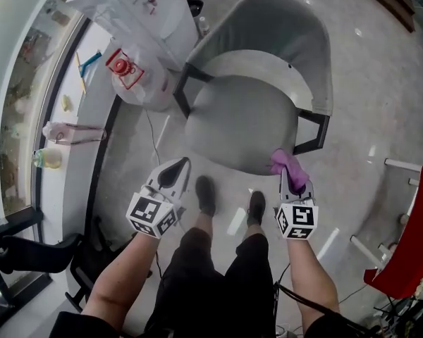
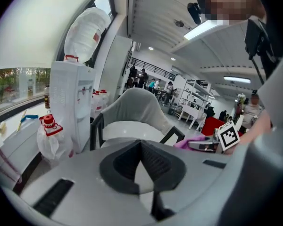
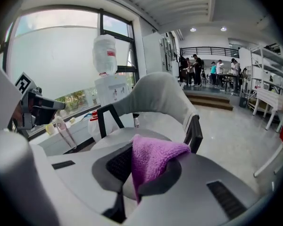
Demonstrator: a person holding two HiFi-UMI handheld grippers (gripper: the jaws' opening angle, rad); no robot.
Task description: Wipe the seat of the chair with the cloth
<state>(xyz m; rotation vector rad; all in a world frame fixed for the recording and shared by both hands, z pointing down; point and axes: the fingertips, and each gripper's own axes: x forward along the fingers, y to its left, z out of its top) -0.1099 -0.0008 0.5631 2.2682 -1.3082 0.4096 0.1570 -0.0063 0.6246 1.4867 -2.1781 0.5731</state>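
— jaws first: how do they stand?

— left gripper (image 1: 180,167): the two jaws are together, tips meeting in a point, nothing between them. right gripper (image 1: 295,182): clamped on the purple cloth (image 3: 153,157), which bunches up out of the jaws and folds over toward the right.

— where is that against the chair?

— i have the grey chair (image 1: 282,27) straight ahead of both grippers, open side toward me. its seat (image 1: 240,129) is bare. from the head view the cloth sits at the seat's front right corner, just beside the black arm frame (image 1: 311,134). i cannot tell whether it touches the seat. the left gripper hangs short of the front edge, on the left, over the floor.

— anything else close by?

— a white water dispenser (image 1: 137,5) by the chair's left side, then a clear plastic bag (image 1: 137,83) with a red part on it leaning at its foot, and my two dark shoes (image 1: 206,192) between the grippers.

— what can't you make out?

— the cloth covers the right jaw tips, so i cannot see where the pads bite it. the seat hides the chair's legs. the head view cuts off the dispenser's top.
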